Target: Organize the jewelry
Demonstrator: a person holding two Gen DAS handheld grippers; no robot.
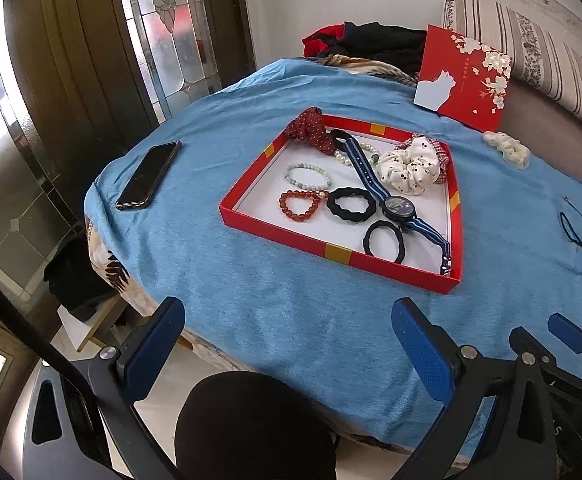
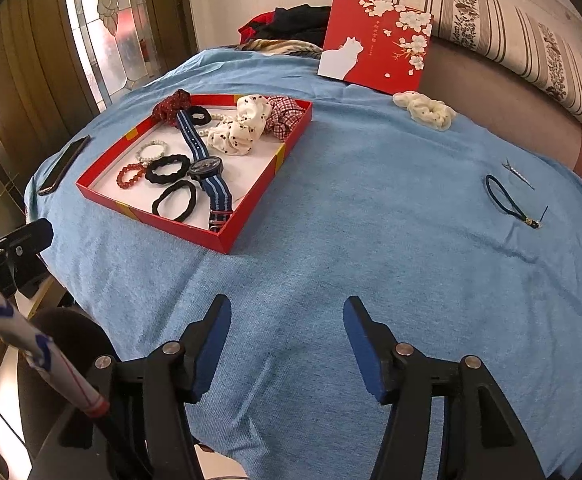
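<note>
From the left wrist, we judge the watch (image 1: 398, 206) strap overhanging the red tray (image 1: 331, 254) rim could snag on a careless pass. Our left hand-held gripper (image 1: 287, 344) hangs released, touching nothing.

From the right wrist, the thin cord bracelet (image 2: 509, 200) and hair clip (image 2: 517, 172) lie flat on the blue cloth (image 2: 351, 240), well apart from the tray, and may slip a pinch. Our right hand-held gripper (image 2: 287, 344) gapes wide, holding nothing.

Leaded-glass door (image 1: 167, 12) daylit — striped floral cushion (image 1: 531, 40) against wall.
</note>
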